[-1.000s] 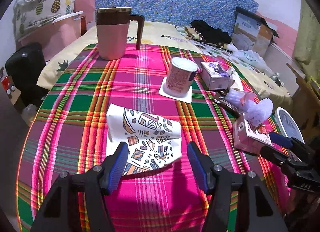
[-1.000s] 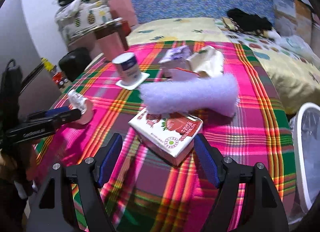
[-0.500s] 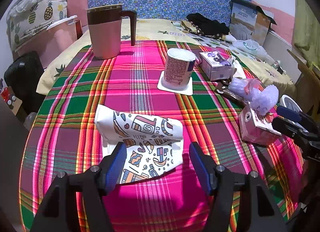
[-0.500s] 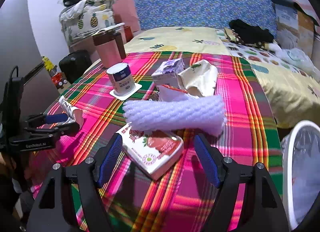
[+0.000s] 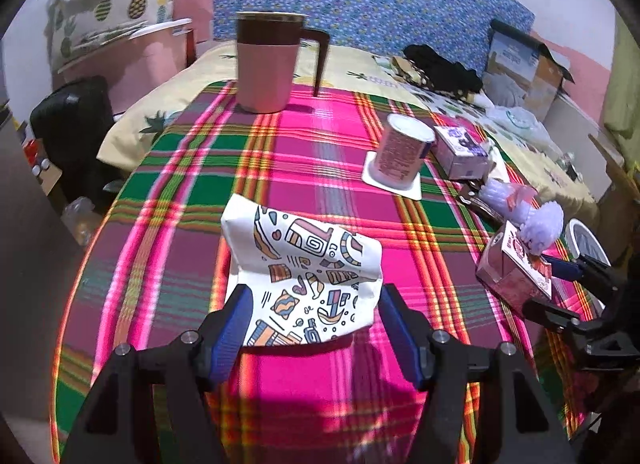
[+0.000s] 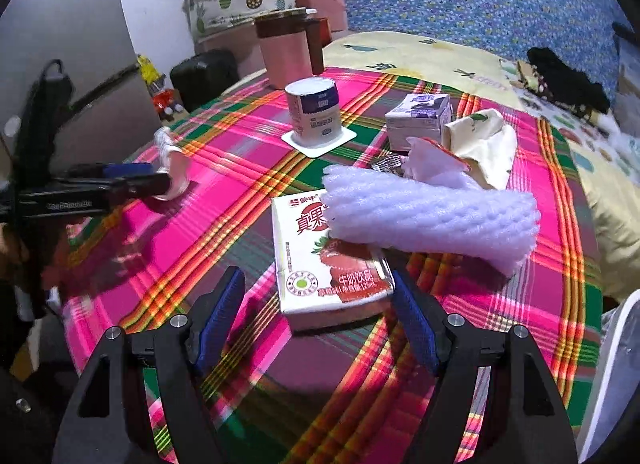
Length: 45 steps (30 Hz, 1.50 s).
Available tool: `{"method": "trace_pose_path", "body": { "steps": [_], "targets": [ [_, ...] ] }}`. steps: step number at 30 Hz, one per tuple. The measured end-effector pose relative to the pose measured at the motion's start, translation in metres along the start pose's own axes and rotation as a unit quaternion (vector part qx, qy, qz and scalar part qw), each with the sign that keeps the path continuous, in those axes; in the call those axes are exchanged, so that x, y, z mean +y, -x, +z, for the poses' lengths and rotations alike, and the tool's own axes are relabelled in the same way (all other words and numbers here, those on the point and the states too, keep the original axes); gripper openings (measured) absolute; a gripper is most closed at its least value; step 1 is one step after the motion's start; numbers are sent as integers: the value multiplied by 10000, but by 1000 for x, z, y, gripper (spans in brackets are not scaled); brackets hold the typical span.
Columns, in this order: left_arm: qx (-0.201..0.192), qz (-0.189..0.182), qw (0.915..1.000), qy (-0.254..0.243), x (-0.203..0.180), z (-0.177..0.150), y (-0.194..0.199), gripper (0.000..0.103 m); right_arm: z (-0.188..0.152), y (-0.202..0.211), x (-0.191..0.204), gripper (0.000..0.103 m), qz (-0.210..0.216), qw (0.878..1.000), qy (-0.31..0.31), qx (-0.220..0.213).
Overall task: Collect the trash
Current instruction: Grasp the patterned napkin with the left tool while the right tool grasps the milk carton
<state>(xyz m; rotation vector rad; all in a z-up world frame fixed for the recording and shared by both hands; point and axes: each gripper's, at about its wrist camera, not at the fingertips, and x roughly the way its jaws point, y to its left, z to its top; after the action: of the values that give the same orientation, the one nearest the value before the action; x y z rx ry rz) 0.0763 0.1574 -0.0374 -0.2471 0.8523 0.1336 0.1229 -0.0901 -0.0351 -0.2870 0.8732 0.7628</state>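
Plaid tablecloth (image 5: 320, 151): 2 cartons (image 6: 332, 260) (image 6: 418, 119), 1 yogurt cup (image 6: 316, 113), 1 mug (image 5: 266, 63).

Crumpled patterned paper bag (image 5: 308, 264) lies flat, bench centre. Strawberry milk carton (image 6: 320, 256) on its side at 3 o'clock; purple foam net (image 6: 432, 215) rests on it.

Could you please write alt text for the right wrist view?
The open right gripper straddles a strawberry milk carton on a plaid tablecloth. White foam netting lies across the carton's far end.
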Motion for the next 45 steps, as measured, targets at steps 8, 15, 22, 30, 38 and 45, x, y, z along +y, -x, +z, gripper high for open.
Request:
{"method": "trace_pose_path", "body": {
  "steps": [8, 15, 22, 30, 38, 45],
  "targets": [
    [-56, 35, 9998, 184, 14, -6, 8, 65, 7, -11, 4, 55, -165, 9997, -53, 160],
    [-111, -82, 9997, 224, 6, 2, 5, 65, 1, -5, 7, 54, -190, 9995, -209, 132],
    [-13, 88, 9979, 640, 2, 22, -7, 65, -1, -5, 5, 54, -284, 9988, -384, 99],
    [146, 613, 9966, 536, -2, 20, -25, 61, -3, -5, 2, 54, -272, 9985, -476, 95],
    [20, 505, 9981, 351, -3, 8, -8, 30, -6, 1, 1, 54, -295, 9980, -563, -3],
    [-104, 265, 9993, 243, -6, -2, 11, 15, -17, 11, 7, 54, -294, 9975, -649, -38]
  ]
}}
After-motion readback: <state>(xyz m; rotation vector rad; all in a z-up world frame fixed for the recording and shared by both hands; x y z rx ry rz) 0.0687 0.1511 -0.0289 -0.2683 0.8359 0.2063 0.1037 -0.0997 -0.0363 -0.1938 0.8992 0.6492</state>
